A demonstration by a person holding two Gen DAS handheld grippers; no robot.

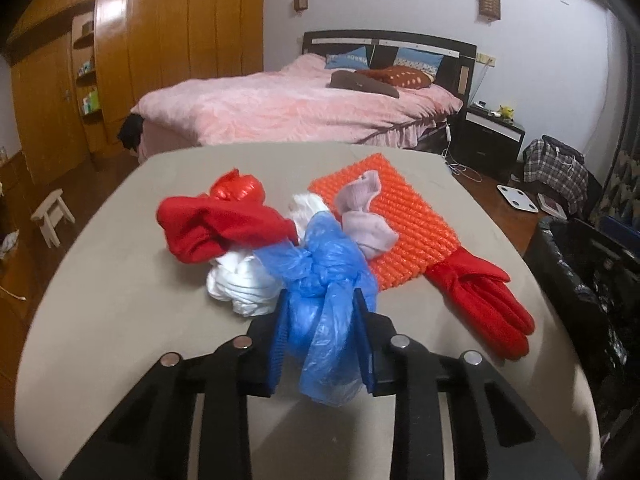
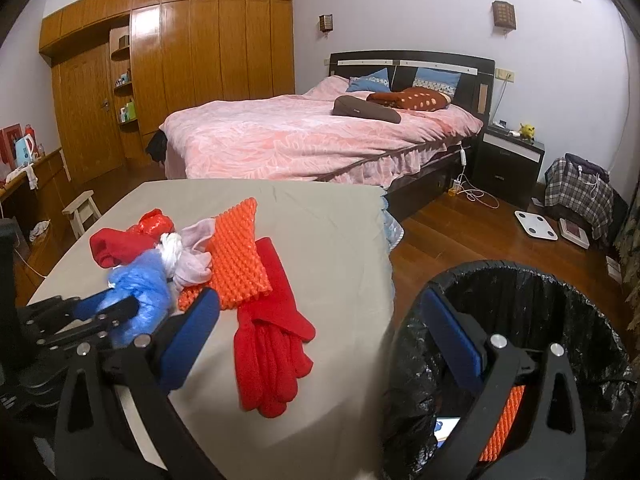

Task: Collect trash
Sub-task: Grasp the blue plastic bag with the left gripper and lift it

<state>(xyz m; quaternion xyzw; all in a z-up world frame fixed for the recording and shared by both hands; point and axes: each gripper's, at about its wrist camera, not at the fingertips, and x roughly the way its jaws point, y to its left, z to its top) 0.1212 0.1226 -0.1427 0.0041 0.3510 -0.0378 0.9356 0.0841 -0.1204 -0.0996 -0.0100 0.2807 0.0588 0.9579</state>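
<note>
On the left side of the grey table (image 2: 320,220), the left gripper (image 1: 322,312) squeezes a knotted blue plastic bag (image 1: 324,276) between its pads, ready to lift it away. Next to it lie a red cloth (image 1: 216,228), an orange bumpy sheet (image 1: 404,220) and a red glove (image 1: 484,296). Over on the right, the right gripper (image 2: 316,328) hangs wide open and empty by the black-lined bin (image 2: 560,300), which waits close for the trash.

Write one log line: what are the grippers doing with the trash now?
left hand-held gripper: shut on blue plastic bag | right hand-held gripper: open, holding nothing | bin: beside table
</note>
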